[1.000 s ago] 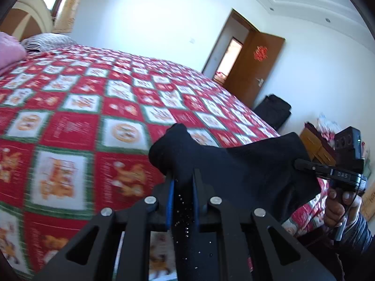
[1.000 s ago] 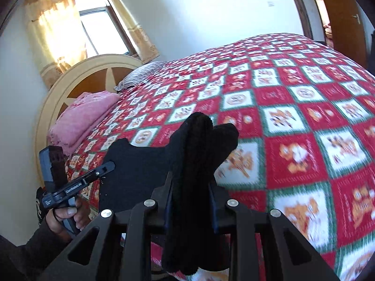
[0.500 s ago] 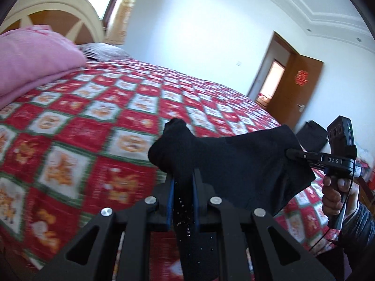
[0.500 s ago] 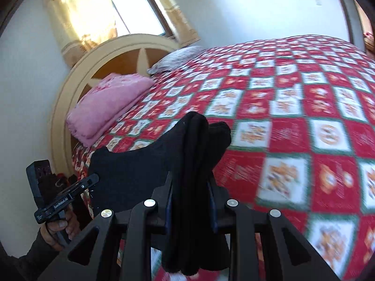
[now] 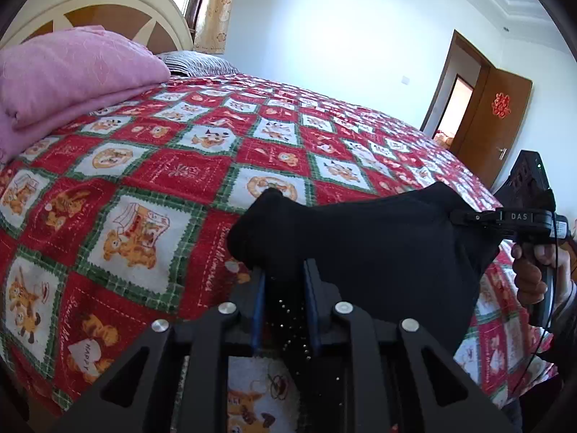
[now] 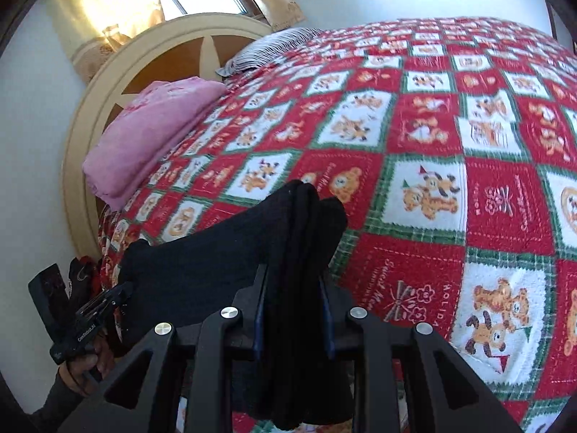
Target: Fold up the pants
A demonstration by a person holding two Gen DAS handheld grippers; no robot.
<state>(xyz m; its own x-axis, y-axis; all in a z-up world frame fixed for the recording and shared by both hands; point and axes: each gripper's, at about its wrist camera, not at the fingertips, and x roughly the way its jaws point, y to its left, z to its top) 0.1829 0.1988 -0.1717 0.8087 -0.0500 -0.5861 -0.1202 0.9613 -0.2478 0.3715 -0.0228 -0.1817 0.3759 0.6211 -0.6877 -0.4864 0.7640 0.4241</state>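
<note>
The black pants (image 5: 378, 245) hang stretched in the air between my two grippers, above the near edge of the bed. My left gripper (image 5: 285, 274) is shut on one bunched end of the pants. My right gripper (image 6: 294, 281) is shut on the other end, where the thick folded fabric (image 6: 303, 238) sticks up between the fingers and hangs below them. In the left wrist view the right gripper (image 5: 468, 218) shows at the far right, clamped on the fabric. In the right wrist view the left gripper (image 6: 119, 294) shows at the lower left.
The bed wears a red, green and white checked quilt (image 5: 187, 166) with cartoon prints. A folded pink blanket (image 5: 72, 79) and a striped pillow (image 6: 274, 47) lie by the cream headboard (image 6: 108, 108). A brown door (image 5: 497, 122) stands open at the far right.
Both grippers have swung left toward the headboard with the pants held between them. The pink blanket and headboard have come into view and the door has slid right.
</note>
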